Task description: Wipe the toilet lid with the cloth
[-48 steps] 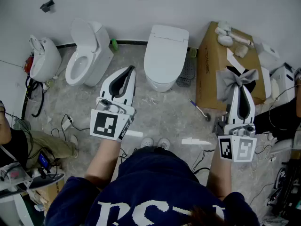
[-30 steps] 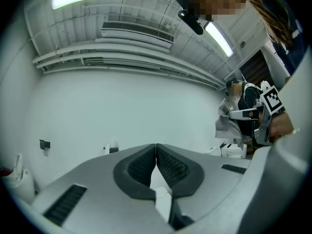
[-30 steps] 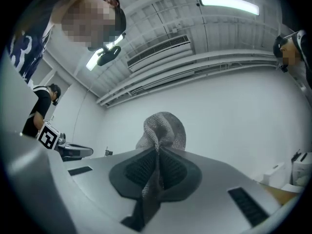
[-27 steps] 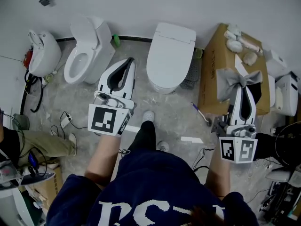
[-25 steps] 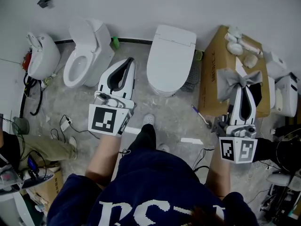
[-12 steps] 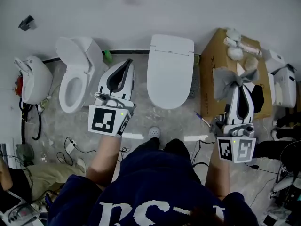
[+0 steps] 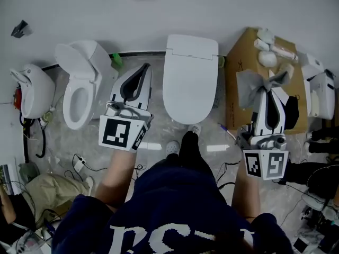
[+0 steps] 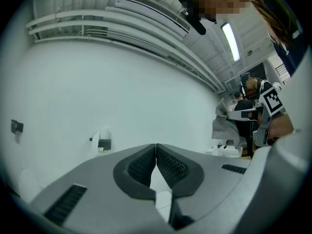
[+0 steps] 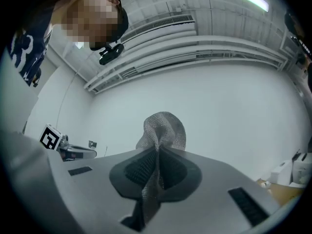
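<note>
In the head view a white toilet with its lid (image 7: 189, 81) down stands straight ahead against the wall. My right gripper (image 7: 268, 87) is to the right of it, over a cardboard box (image 7: 238, 83), shut on a grey cloth (image 7: 253, 85) that fans out past the tips. In the right gripper view the cloth (image 9: 162, 130) sticks up between the closed jaws of my right gripper (image 9: 157, 150). My left gripper (image 7: 145, 69) hangs left of the lid, shut with nothing in it; in the left gripper view my left gripper (image 8: 156, 150) has its pads pressed together, pointing at the wall.
A second toilet (image 7: 78, 89) with its seat up stands to the left, and a third white fixture (image 7: 30, 90) lies further left. White items (image 7: 269, 58) lie on the box. Cables (image 7: 79, 160) trail on the floor. My foot (image 7: 189, 142) is just before the toilet.
The view has swung so the closed-lid toilet is now centred ahead and closer. Both grippers kept their pose; the right one still holds the cloth. A foot has stepped forward.
</note>
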The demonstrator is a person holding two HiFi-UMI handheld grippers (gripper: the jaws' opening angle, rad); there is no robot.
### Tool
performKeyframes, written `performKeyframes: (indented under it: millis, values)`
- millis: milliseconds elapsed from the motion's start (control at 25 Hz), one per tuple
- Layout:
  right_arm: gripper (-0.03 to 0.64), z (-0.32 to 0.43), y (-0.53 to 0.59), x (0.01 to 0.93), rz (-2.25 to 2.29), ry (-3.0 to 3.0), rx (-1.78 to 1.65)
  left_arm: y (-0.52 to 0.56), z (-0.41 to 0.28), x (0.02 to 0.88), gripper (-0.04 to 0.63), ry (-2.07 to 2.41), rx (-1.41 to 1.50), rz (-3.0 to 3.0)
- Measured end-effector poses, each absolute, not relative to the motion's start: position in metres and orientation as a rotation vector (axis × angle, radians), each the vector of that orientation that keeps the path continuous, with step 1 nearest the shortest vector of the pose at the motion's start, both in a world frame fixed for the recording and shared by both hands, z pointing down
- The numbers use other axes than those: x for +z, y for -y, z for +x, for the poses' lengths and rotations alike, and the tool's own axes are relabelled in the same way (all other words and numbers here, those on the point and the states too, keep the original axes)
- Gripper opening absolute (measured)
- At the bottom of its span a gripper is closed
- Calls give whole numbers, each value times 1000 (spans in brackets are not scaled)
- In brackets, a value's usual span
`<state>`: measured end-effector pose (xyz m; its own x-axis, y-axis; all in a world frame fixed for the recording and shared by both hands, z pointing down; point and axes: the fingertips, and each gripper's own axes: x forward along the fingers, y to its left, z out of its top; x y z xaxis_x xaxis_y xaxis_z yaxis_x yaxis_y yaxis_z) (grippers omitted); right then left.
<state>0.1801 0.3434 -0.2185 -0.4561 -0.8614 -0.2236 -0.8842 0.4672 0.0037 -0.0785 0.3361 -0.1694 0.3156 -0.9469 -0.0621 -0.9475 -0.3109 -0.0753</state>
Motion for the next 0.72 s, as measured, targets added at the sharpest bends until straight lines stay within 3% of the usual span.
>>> performKeyframes:
  millis: [720]
  values:
    - [38, 185, -119, -200, -1223, -2650, 79, -161, -52, -157, 21, -1985, -4, -2338]
